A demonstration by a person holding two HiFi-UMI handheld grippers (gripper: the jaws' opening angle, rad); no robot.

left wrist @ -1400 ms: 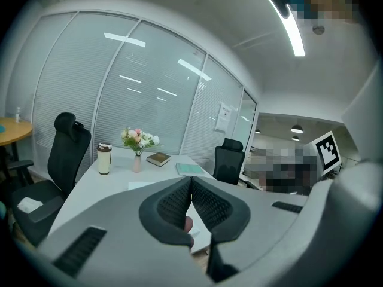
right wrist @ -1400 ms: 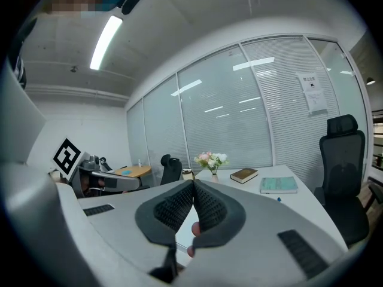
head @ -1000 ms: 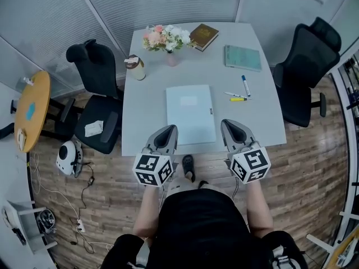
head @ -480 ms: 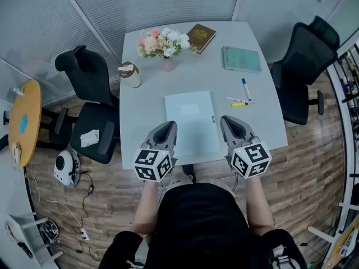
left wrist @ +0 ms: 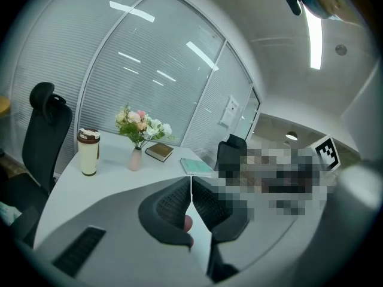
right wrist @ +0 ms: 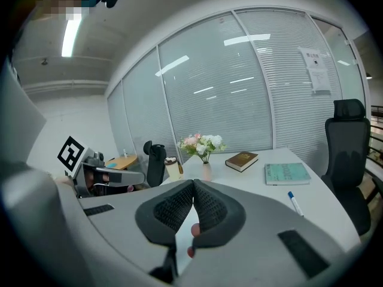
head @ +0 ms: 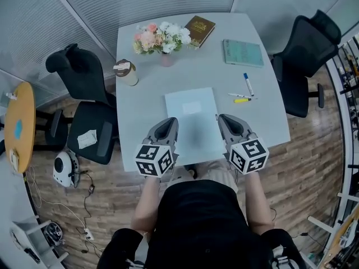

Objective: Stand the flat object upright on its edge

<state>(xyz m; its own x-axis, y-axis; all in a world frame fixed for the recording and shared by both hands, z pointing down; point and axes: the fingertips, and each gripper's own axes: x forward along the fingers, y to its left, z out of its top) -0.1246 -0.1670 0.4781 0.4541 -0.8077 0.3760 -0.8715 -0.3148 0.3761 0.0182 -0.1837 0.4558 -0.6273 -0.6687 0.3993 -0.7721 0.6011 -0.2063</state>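
The pale grey worktop [head: 140,102] fills the middle of the head view. The task's thing, a pale blue folder [head: 193,116], lies flat at its centre, its short end close to the lower worktop rim.

From above it could be a thin board instead of a folder. Either way it looks light, smooth and fairly stiff. It lies flush on the worktop, so the pads will likely slip on its face. I would pinch it at its two long edges, or slide it past the rim to free an edge.

The left gripper [head: 167,123] and right gripper [head: 226,120] flank its lower end, both clenched on nothing.

A teal book [head: 243,52], brown book [head: 200,27], flower vase [head: 162,38], cup [head: 126,72] and pens [head: 244,91] sit well clear above.
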